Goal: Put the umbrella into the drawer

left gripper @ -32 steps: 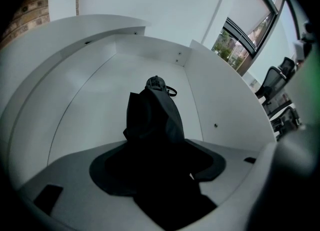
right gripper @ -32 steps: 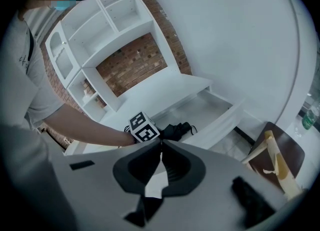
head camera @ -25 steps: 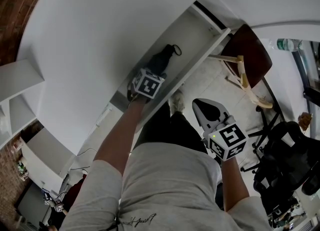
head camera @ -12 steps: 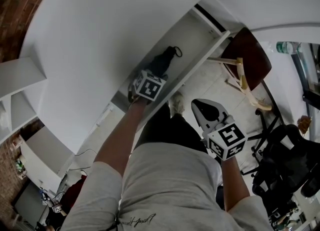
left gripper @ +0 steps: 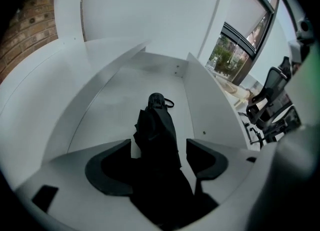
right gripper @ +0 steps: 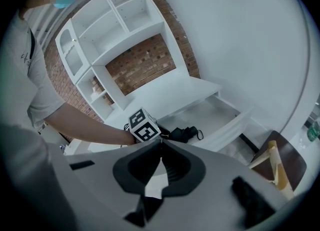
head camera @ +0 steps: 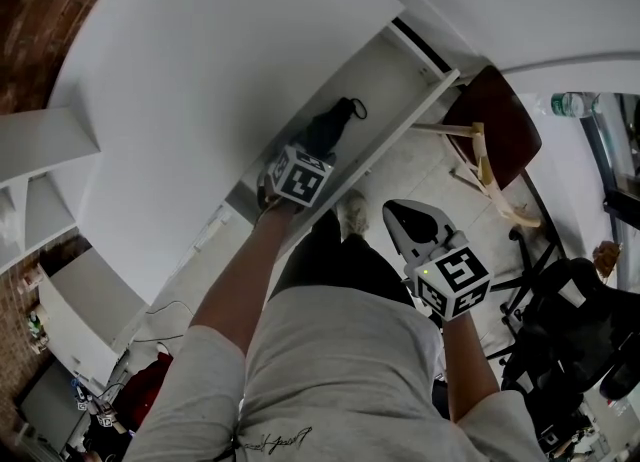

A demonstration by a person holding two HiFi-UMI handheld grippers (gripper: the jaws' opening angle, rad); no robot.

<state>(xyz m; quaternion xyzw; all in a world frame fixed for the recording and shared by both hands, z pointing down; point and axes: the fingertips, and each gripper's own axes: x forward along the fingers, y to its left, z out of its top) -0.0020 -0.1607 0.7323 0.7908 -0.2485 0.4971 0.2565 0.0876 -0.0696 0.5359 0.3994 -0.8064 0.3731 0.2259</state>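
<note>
The black folded umbrella (head camera: 335, 128) lies lengthwise on the floor of the open white drawer (head camera: 405, 128), its strap end pointing away from me. My left gripper (head camera: 312, 153) reaches into the drawer over the umbrella's near end, its marker cube hiding the jaws in the head view. In the left gripper view the umbrella (left gripper: 156, 130) runs between the jaws of the left gripper (left gripper: 159, 145), which stand apart with thin slivers of drawer floor showing on both sides. My right gripper (head camera: 402, 212) hangs shut and empty beside my body, over the floor. The right gripper view shows that gripper (right gripper: 160, 150) shut, with the drawer (right gripper: 235, 124) beyond it.
A wooden chair with a dark seat (head camera: 495, 110) stands right of the drawer. A black office chair (head camera: 570, 325) is at the lower right. White wall shelves (right gripper: 115, 30) on brick rise behind the cabinet. A water bottle (head camera: 565, 104) sits at the right.
Almost nothing has changed: the view has shifted slightly, the left gripper stays at the umbrella in the drawer, and the right gripper has not moved.
</note>
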